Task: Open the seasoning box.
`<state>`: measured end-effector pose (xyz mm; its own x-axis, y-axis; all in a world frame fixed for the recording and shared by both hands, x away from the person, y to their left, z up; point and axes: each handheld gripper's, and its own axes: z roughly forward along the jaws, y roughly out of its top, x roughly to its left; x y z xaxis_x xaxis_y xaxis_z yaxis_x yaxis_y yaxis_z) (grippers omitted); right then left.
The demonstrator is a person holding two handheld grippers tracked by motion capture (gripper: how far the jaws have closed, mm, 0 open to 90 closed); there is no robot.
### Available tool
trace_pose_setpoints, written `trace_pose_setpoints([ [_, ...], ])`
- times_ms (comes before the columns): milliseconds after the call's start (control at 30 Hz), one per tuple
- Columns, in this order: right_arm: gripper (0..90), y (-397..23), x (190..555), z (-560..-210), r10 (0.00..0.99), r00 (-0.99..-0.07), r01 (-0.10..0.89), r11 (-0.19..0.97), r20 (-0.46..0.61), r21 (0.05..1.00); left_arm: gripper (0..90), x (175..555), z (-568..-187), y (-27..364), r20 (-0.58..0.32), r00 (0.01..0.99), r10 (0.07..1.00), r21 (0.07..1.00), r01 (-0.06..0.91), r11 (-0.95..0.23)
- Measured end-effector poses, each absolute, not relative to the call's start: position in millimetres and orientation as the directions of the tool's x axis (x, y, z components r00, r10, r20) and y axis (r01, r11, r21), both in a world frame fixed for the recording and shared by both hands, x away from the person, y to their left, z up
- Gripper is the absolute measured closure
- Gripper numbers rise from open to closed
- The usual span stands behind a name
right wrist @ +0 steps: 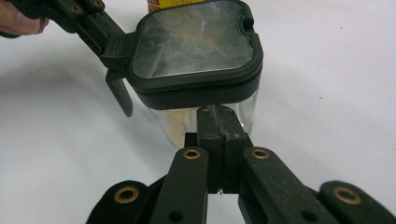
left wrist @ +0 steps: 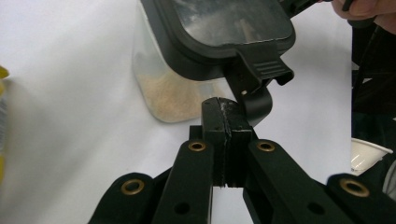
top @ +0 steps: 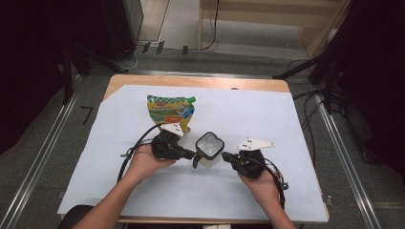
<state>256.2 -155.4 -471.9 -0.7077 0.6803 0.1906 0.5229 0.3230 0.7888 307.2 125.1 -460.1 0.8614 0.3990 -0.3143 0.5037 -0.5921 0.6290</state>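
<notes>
Container (top: 209,149), clear square tub with a black lid (right wrist: 194,39), sits mid-table on the white sheet (top: 286,124), between my two grippers. Tan powder fills the bottom part of it. A black latch flap (left wrist: 261,70) hangs off the lid on my left side.

My left gripper (top: 191,154) has its jaws pressed together with nothing between them, tip right at the latch flap; contact I can't confirm. My right gripper (top: 226,156) is closed and empty too, tip up against the tub's clear wall just under the lid rim, on the opposite side.

Step in hand, I judge: opening the lid. To do it well, I'd keep the right tip braced on the wall so the tub doesn't slide or tip, then hook the left tip under the flap's free edge and lever up slowly. Push too low and the tub skids; jerk and powder may spill.

Green-yellow refill pouch (top: 170,111) lies flat just behind the tub, toward the far edge.
</notes>
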Motion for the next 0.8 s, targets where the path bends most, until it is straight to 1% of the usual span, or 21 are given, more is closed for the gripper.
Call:
trace_pose_setpoints([
  [67, 90.0, -154.0, 256.6, -472.5, 0.676, -0.712, 0.522, 0.328, 0.191, 0.787, 90.0, 305.4, -461.0, 122.6, -0.303, 0.865, 0.4, 0.624, 0.497, -0.602],
  [200, 90.0, -150.9, 257.5, -473.9, 0.677, -0.706, 0.537, 0.322, 0.207, 0.78, 90.0, 303.2, -463.7, 119.9, -0.307, 0.866, 0.396, 0.627, 0.497, -0.6],
  [367, 90.0, -150.4, 259.6, -475.0, 0.684, -0.7, 0.541, 0.323, 0.204, 0.776, 90.0, 298.8, -465.6, 112.6, -0.29, 0.876, 0.385, 0.625, 0.478, -0.617],
  [567, 90.0, -151.3, 262.4, -476.6, 0.692, -0.696, 0.538, 0.322, 0.195, 0.779, 90.0, 295.3, -467.0, 103.8, -0.29, 0.882, 0.37, 0.633, 0.467, -0.617],
  [800, 90.0, -153.8, 268.4, -479.9, 0.71, -0.678, 0.546, 0.315, 0.188, 0.776, 90.0, 286.4, -471.8, 84.2, -0.305, 0.894, 0.33, 0.646, 0.448, -0.618],
])
